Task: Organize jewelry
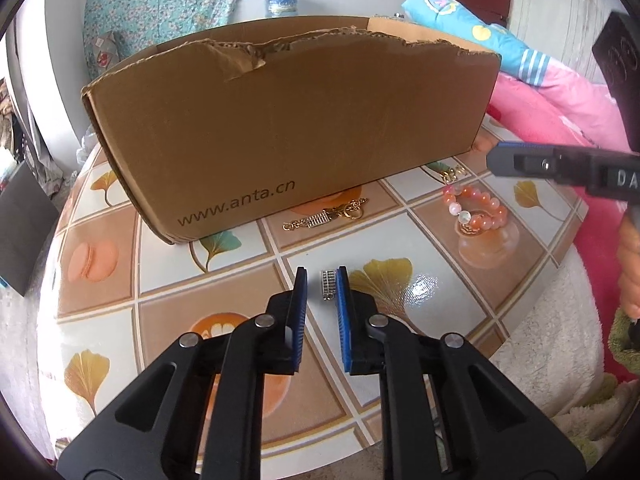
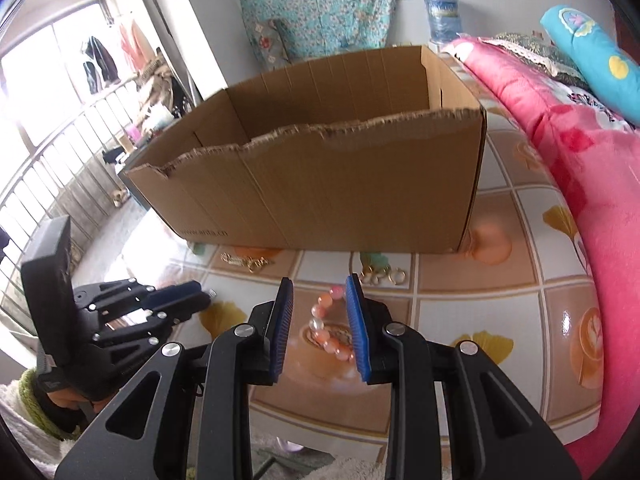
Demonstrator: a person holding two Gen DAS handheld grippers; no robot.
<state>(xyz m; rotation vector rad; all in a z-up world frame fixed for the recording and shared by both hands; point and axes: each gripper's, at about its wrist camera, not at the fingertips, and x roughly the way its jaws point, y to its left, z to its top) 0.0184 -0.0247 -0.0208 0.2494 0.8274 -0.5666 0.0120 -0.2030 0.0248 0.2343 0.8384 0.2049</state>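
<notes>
Silver charm (image 1: 328, 285) between left hand-held gripper (image 1: 321, 280) fingers — parted, right hand-held gripper (image 2: 319, 292) agape over bead bracelet (image 2: 332, 326)

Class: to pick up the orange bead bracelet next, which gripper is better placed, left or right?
Right. The right gripper is open with its jaws already either side of the orange bead bracelet; the left gripper sits at the small silver charm.

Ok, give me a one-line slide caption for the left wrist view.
Open left tongs straddle a small silver charm on the table, before a cardboard box.
</notes>
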